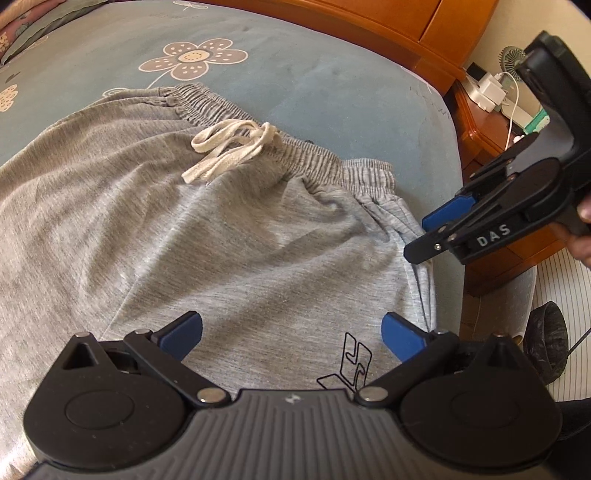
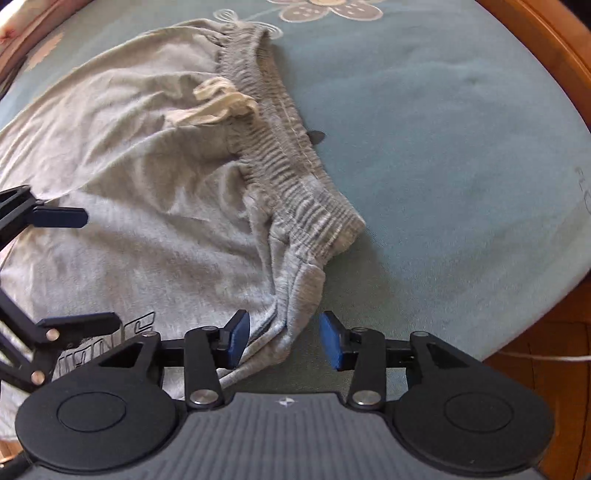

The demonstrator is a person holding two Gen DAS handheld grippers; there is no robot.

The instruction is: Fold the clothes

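We note soft, matt grey knit shorts (image 1: 207, 229), a woven cotton drawstring (image 1: 229, 147), matt black plastic tongs (image 1: 291, 334) and a glossy wooden headboard (image 1: 369, 26).

Open right hand-held gripper (image 2: 284, 339) straddles grey shorts' (image 2: 147, 184) edge

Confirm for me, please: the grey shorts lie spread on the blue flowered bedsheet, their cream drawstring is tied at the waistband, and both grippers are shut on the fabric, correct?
Not quite. The grey shorts lie on the blue flowered bedsheet with the cream drawstring tied at the waistband, but neither gripper is shut. The left gripper and right gripper both have their jaws open, as each wrist view shows.
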